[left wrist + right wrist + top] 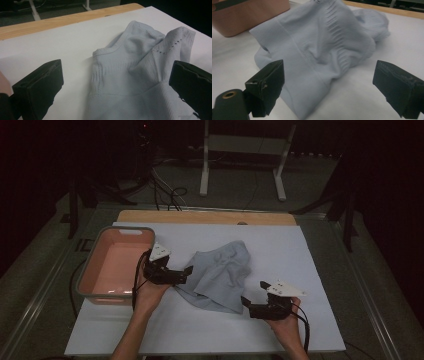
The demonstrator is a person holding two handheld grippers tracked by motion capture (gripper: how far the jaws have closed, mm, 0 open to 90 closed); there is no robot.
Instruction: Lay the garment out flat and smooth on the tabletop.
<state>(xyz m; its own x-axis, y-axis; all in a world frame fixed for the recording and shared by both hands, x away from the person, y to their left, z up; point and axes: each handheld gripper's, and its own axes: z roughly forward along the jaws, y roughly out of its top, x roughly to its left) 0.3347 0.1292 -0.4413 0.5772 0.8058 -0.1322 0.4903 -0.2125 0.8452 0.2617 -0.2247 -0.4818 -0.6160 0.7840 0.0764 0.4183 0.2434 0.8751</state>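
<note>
Nearest the person, the right hand (pixel 286 325) comes in from the bottom edge and holds the right gripper (pixel 248 306) low over the white sheet (pixel 280 245), just off the near right corner of the pale blue knitted garment (pixel 220 272). Its jaws stand wide apart with nothing between them; in the right gripper view they frame the garment's ribbed hem without touching it.

A little farther in, the left forearm reaches forward and the left hand (pixel 150 292) grips the left gripper (pixel 187 272), which points sideways at the garment's left edge. Its jaws are also spread open and empty, and in the left gripper view the cloth lies between and beyond them. Whether the right-hand jaw brushes the fabric there is hard to tell.

The garment lies crumpled at the middle of the sheet, folded over itself so its full shape cannot be made out.

Left of the garment, just beyond the left gripper, sits a pink basin (pixel 90 265) with a grey rim, partly off the sheet. Beyond the garment, the wooden table edge (pixel 210 217) shows, and the room behind is dark.
</note>
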